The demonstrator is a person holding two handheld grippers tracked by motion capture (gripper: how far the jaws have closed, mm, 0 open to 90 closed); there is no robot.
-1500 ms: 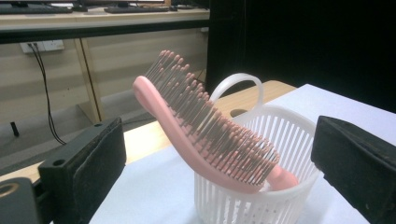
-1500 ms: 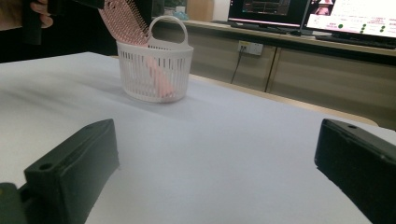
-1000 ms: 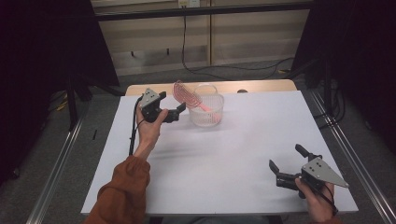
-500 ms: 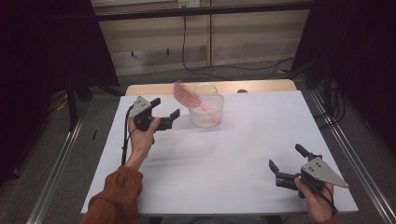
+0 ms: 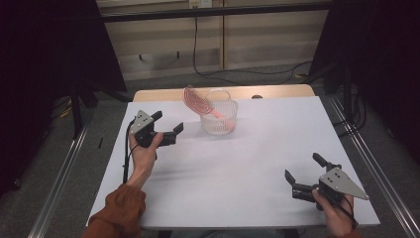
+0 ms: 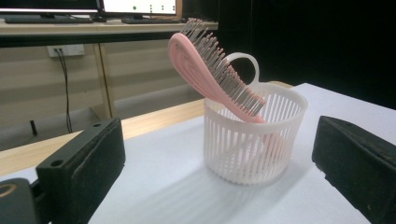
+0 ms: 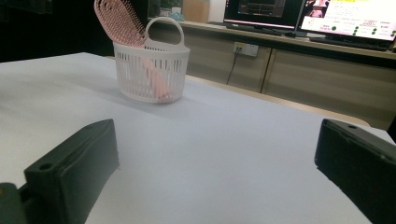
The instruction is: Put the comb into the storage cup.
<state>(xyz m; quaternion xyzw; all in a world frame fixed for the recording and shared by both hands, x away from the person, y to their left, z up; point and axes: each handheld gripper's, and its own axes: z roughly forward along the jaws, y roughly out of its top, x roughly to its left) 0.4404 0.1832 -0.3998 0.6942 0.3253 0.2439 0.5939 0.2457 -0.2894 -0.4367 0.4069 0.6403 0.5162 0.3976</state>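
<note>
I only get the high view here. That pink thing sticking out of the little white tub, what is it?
Observer: A pink hairbrush. The left gripper view shows grey bristles along one face, and its handle goes down inside the basket.
Operator: So the tub is a basket?
Observer: Yes, its walls are thin vertical slats with gaps, and a loop handle rises from the far rim.
Operator: Is the left hand-held gripper holding anything?
Observer: No. The left hand-held gripper has its jaws wide apart, with the basket standing on the table between them farther off, untouched.
</note>
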